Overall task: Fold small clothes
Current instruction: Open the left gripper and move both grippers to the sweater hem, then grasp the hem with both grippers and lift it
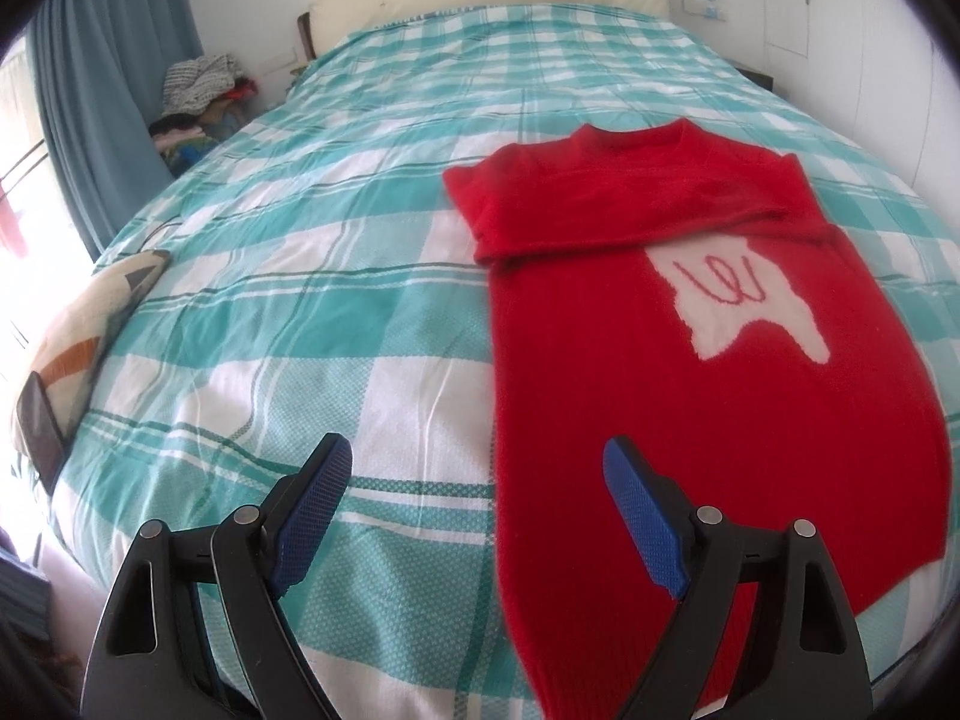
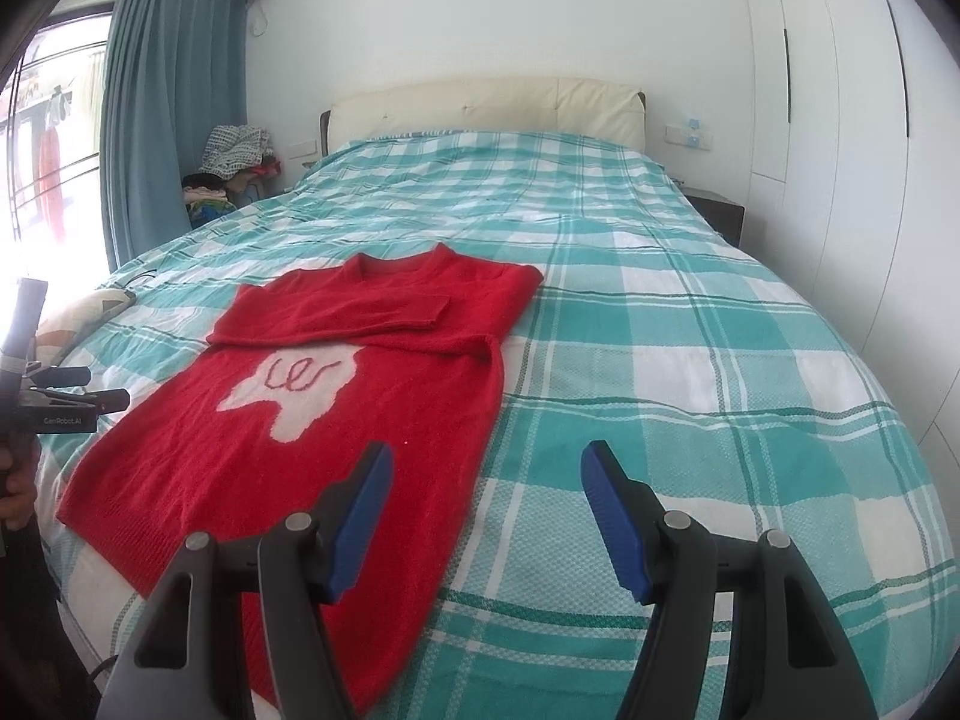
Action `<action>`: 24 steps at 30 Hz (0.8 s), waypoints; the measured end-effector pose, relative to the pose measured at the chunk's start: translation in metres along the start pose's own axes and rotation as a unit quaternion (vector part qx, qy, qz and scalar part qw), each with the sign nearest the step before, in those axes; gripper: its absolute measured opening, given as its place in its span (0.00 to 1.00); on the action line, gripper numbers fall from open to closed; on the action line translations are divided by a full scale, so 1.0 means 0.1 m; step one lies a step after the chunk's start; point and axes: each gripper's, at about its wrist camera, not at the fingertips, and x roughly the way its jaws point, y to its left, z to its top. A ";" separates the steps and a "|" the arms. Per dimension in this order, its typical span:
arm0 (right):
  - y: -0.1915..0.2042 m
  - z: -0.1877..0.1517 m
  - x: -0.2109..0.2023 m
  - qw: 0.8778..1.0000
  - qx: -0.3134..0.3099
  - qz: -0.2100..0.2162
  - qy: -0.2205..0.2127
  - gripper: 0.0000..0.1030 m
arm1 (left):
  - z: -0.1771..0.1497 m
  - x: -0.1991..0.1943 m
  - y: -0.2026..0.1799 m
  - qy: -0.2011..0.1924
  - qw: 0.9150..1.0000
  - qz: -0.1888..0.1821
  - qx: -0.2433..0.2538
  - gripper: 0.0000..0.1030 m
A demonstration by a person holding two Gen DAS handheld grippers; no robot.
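Both grippers, left gripper (image 1: 477, 462) and right gripper (image 2: 486, 468), are hovering with fingers apart above the red sweater (image 1: 690, 372), which is lying sleeves-folded on the checked bedspread (image 1: 300, 312).

Teal-checked bedspread (image 2: 690, 360), cream headboard (image 2: 486, 105), blue curtain (image 2: 168, 120).

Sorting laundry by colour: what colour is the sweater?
Red sweater with a white patch; right wrist view.
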 end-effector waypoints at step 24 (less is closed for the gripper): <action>0.21 -0.90 0.52 0.934 0.123 0.188 0.277 0.04 | -0.68 -0.04 -0.10 0.104 0.984 -0.146 -0.016 0.02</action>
